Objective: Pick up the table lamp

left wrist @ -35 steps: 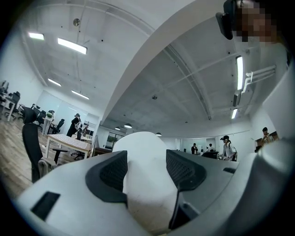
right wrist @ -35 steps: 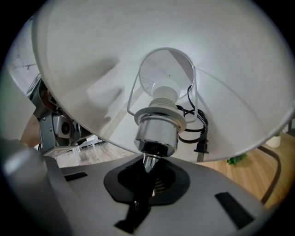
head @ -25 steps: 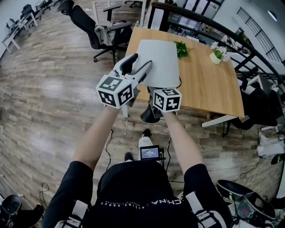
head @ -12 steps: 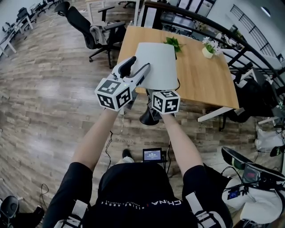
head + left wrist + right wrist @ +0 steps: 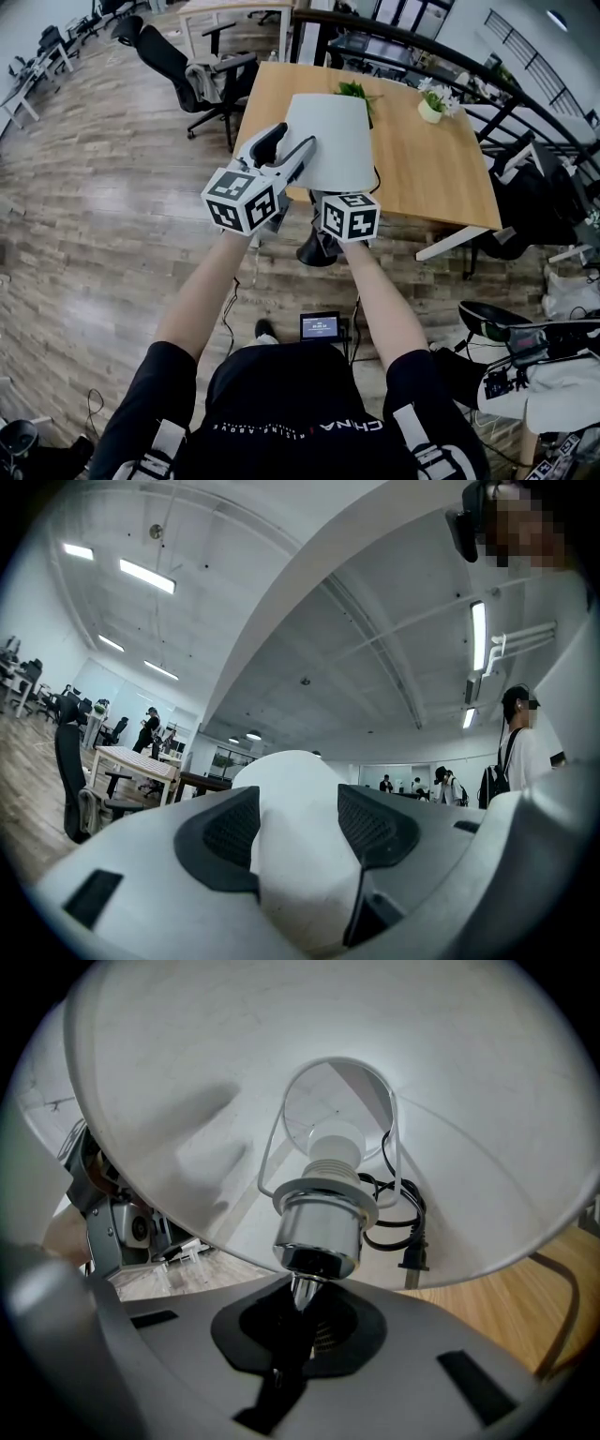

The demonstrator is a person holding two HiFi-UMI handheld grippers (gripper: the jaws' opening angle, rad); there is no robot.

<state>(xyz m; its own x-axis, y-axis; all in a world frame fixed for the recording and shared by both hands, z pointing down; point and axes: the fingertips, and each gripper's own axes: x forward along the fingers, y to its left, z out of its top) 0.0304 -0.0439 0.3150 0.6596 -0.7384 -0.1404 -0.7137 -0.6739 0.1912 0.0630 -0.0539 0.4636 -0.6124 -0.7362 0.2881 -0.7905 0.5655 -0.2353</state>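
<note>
The lamp (image 5: pixel 330 141) is off the table (image 5: pixel 441 164), held in the air over the floor (image 5: pixel 103 216) just in front of the table's near edge, base (image 5: pixel 317 249) hanging lowest. The left gripper (image 5: pixel 295 829) is clenched on the shade (image 5: pixel 286 789), pads pressing the white wall from either side. The right gripper (image 5: pixel 298 1314) is clamped tight on the thin stem (image 5: pixel 300 1290) just under the chrome socket (image 5: pixel 319 1227).

Risks from here, as I judge them:

- The shade grip is the weak one. The wall looks thin and smooth, so a hard squeeze could dent it, and any pull apart between the two hands could twist it on its wire frame
- The stem is slim, polished metal held by a narrow bite. If the lamp tips, the base's weight could swing it round in the jaws – or let it slide down through them
- A slip over bare floor means a drop, with nothing beneath to catch it
- The cord (image 5: pixel 405 1232) hangs bundled by the socket, plug dangling. It could shake loose and snag on the table edge or a gripper
- The shade hides much of what lies ahead of the hands, so a knock against the table is possible
</note>
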